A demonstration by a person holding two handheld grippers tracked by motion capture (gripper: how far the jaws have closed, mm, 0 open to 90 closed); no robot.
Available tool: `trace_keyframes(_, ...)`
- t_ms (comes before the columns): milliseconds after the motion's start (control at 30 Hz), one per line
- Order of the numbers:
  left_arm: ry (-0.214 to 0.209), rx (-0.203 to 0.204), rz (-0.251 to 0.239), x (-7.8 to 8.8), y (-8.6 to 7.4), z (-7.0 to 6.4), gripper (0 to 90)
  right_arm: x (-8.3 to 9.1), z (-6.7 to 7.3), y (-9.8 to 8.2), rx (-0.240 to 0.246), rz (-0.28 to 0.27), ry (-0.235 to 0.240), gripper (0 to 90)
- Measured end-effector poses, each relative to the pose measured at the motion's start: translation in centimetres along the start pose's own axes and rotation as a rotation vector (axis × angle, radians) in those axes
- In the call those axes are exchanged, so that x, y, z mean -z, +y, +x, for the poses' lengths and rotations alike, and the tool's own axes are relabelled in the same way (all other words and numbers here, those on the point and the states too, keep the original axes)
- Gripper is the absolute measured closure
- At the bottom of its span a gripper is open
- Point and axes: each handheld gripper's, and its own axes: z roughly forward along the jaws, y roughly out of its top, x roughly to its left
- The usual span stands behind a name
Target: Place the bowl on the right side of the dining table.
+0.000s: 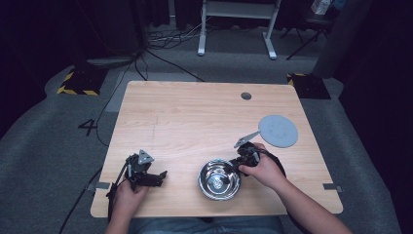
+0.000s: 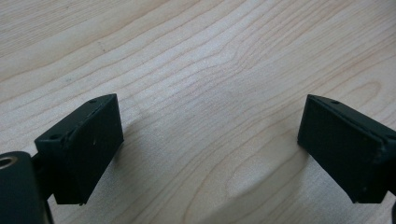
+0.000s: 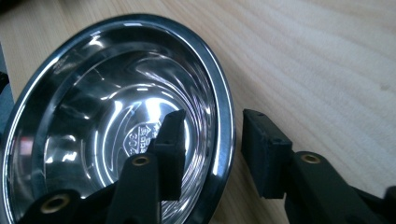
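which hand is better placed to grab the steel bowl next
Right. The right gripper already straddles the bowl's near rim, one jaw inside and one outside, with gaps on both sides, so it likely only needs to close. The left gripper sits open over bare table, apart from the bowl.

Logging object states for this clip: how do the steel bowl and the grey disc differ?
The steel bowl is deep and mirror-shiny; the grey disc is flat and matte. The bowl sits near the table's front edge with the right tool straddling its rim; the disc lies farther back, untouched. Both are round and rest on the wooden table.
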Motion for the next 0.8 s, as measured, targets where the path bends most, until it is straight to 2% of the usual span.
trace_keyframes(100, 0.000, -0.001, 0.001, 0.0, 0.0, 0.0, 6.9, -0.4, -0.4, 0.1, -0.021, 0.042, 0.014, 68.0)
trace_keyframes(233, 0.000, 0.000, 0.000, 0.0, 0.0, 0.0, 7.0, -0.6, -0.5, 0.3, -0.053, 0.066, 0.051, 74.5)
trace_keyframes(467, 0.000, 0.000, 0.000, 0.0, 0.0, 0.0, 6.9, -1.0, 0.0, 0.7, -0.056, 0.110, 0.047, 81.9)
trace_keyframes(700, 0.001, 0.000, 0.001, 0.0, 0.0, 0.0, 6.9, -1.1, 0.1, 0.8, -0.080, 0.114, 0.040, 85.5)
trace_keyframes(767, 0.000, 0.000, 0.000, 0.0, 0.0, 0.0, 6.9, -0.9, 0.2, 0.9, -0.099, 0.099, 0.052, 87.0)
trace_keyframes(800, 0.001, -0.001, 0.002, 0.0, 0.0, 0.0, 6.9, -0.8, 0.3, 1.0, -0.094, 0.093, 0.044, 87.4)
